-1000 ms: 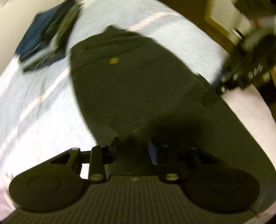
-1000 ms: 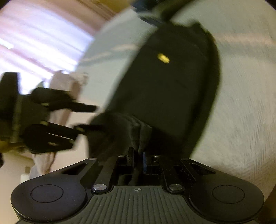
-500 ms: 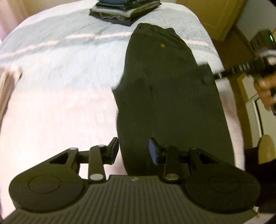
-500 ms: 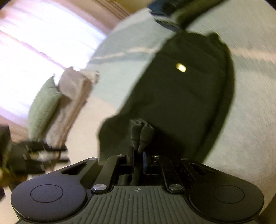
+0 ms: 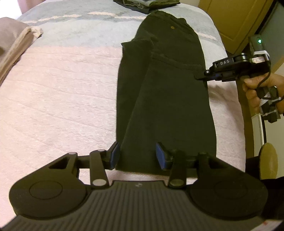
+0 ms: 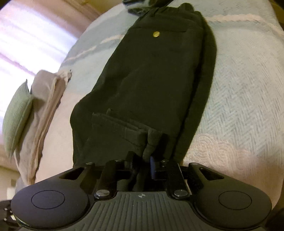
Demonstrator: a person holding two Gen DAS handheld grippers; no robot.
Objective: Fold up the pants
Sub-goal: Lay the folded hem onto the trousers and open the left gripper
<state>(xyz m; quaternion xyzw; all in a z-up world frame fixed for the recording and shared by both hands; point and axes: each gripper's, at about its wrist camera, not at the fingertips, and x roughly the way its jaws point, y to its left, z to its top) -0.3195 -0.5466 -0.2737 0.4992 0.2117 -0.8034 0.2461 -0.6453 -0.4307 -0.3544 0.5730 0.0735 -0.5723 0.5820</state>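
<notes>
A bed point(image 5: 58, 99) fills most of both views, its cover pale pink near the cameras and pale blue farther off; its far edges are cut off by the fisheye rim. On it lie the dark pants point(image 5: 165, 92), stretched lengthwise with the waistband at the far end and the legs laid one over the other, the upper layer slightly askew so a strip of the lower one shows along the left. Their colour is too dark to make out seams clearly, and the leg ends are hidden behind the left claw's body. A brass button point(image 6: 156, 34) sits near the waistband. Beyond the waistband a stack of folded clothes point(image 5: 142, 4) is mostly cut off at the top. A beige pillow point(image 6: 44, 113) and a green cushion point(image 6: 16, 115) lie at the bed's left side, blurred and overexposed by window light.

The left claw point(image 5: 136, 156) hovers over the leg end with its blue-padded fingers point(image 5: 115, 154) spread wide, holding nothing. The right claw point(image 6: 142, 160) is closed on a bunched fold of the pants at their right edge; the fabric hides most of its fingertips. In the left view a hand point(image 5: 261, 92) grips that claw's handle, partly cut off by the frame
</notes>
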